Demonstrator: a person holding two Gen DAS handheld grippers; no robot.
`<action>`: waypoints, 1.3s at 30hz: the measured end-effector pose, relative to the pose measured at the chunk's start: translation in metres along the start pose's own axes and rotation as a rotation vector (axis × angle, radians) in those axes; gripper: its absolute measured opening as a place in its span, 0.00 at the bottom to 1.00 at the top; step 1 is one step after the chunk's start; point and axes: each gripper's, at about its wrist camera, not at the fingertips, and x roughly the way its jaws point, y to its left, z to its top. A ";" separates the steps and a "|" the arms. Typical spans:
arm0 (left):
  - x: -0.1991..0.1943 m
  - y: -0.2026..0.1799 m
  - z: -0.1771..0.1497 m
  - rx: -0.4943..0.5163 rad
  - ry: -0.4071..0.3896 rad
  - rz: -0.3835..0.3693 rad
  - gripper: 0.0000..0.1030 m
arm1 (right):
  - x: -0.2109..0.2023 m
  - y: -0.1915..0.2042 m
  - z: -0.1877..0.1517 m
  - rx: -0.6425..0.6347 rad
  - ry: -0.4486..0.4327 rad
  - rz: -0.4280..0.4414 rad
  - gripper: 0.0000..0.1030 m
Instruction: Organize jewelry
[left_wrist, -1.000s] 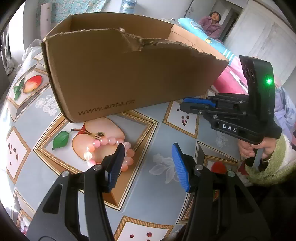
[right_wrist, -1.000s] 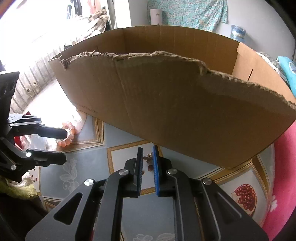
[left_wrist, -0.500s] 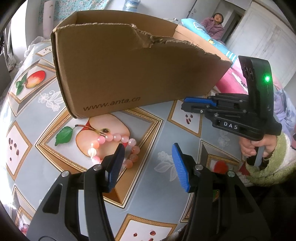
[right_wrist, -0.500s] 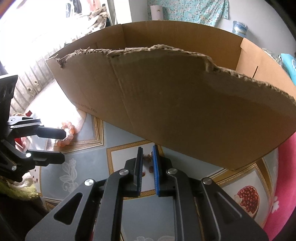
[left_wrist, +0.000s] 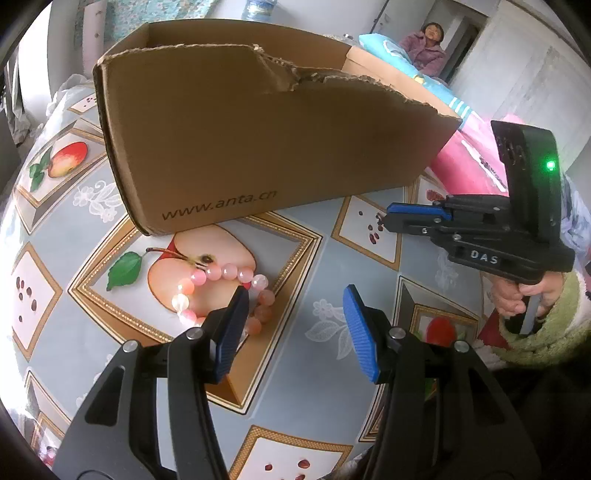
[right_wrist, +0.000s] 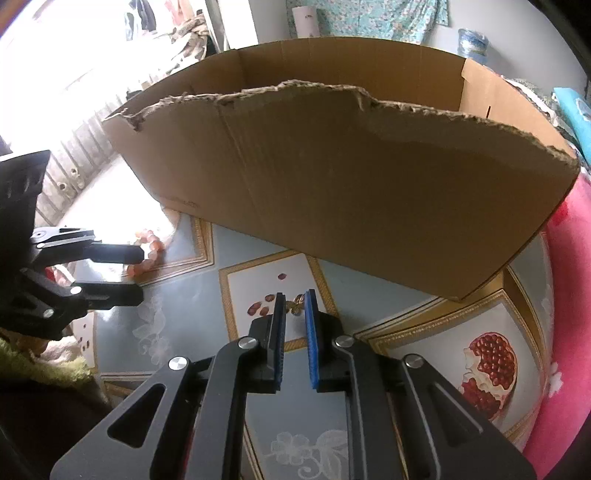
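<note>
Left claw (left_wrist: 293, 325) is hanging with its jaws wide apart and nothing in them, right above the pink bead bracelet (left_wrist: 225, 291) lying on the fruit-print tablecloth (left_wrist: 295, 391) in front of the cardboard box (left_wrist: 258, 147). Right claw (right_wrist: 294, 314) is nearly closed, with something small and brownish between its tips.

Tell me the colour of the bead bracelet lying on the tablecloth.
The bead bracelet is pink, mixing pale translucent and deeper salmon beads; the left wrist view shows it best.

Matt corrugated cardboard box (left_wrist: 258, 140) with rough torn rim ahead of the claws, glossy tablecloth (left_wrist: 317, 280), perhaps plastic, smooth translucent bead bracelet (left_wrist: 221, 277), ribbed blue pads (left_wrist: 360, 332)
</note>
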 end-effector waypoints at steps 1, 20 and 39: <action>0.000 0.000 0.001 0.002 0.001 0.000 0.49 | -0.002 0.000 0.000 -0.005 -0.006 -0.005 0.12; -0.006 0.000 -0.002 0.004 -0.012 0.035 0.49 | 0.010 -0.011 0.001 -0.005 -0.014 0.012 0.12; -0.010 -0.003 0.000 0.027 -0.039 0.109 0.48 | -0.006 -0.050 -0.014 0.253 -0.071 0.190 0.05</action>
